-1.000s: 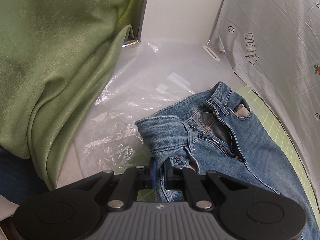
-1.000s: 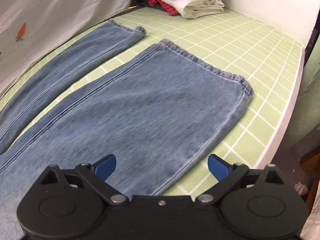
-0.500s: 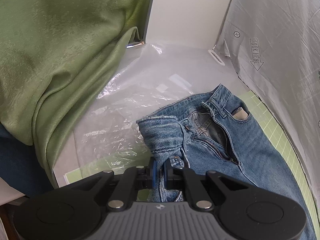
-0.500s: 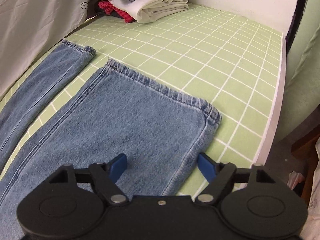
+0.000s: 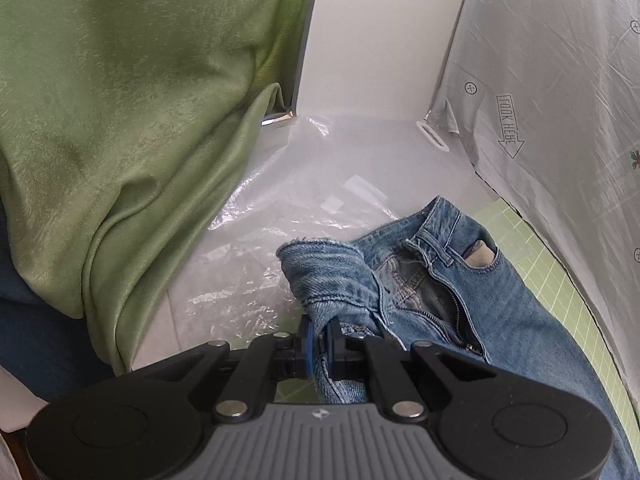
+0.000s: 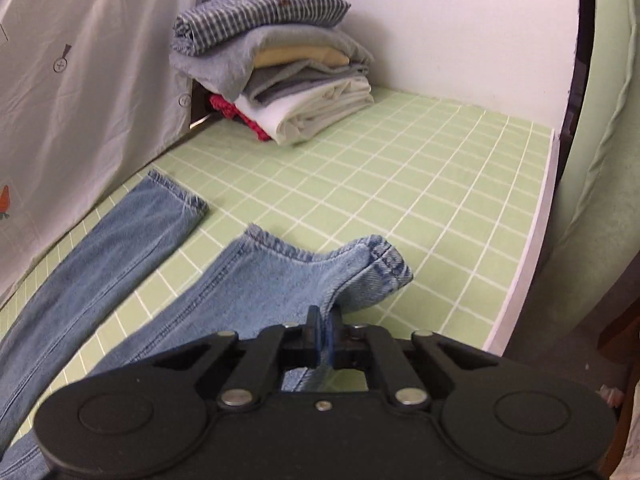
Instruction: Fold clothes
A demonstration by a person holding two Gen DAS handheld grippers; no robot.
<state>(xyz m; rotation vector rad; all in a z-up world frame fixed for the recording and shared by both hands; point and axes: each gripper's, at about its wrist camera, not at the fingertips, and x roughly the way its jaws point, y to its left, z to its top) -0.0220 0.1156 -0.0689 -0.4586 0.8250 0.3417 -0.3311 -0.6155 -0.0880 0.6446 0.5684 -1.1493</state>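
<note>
While the green checked table (image 6: 420, 184) fills most of the right wrist view, the jeans (image 6: 120, 264) are seen spread across it from 9 o'clock toward the centre, legs pointing to 12 o'clock. One leg lies flat near the white curtain (image 6: 80, 80) at 10 o'clock; the hem of the other is lifted and bunched just above the right gripper (image 6: 324, 328), which is clenched on that denim at 6 o'clock. A stack of folded clothes (image 6: 280, 60) is set at 12 o'clock, well apart from the jeans, against the white wall.

In the left wrist view, a green curtain (image 5: 120, 120) hangs from 9 to 11 o'clock, and clear plastic sheeting (image 5: 280, 208) is spread at the centre. The waistband of the jeans, with the zip open, is seen at 4 o'clock. The left gripper (image 5: 318, 332) is clamped on a fold of the waistband at 6 o'clock.
</note>
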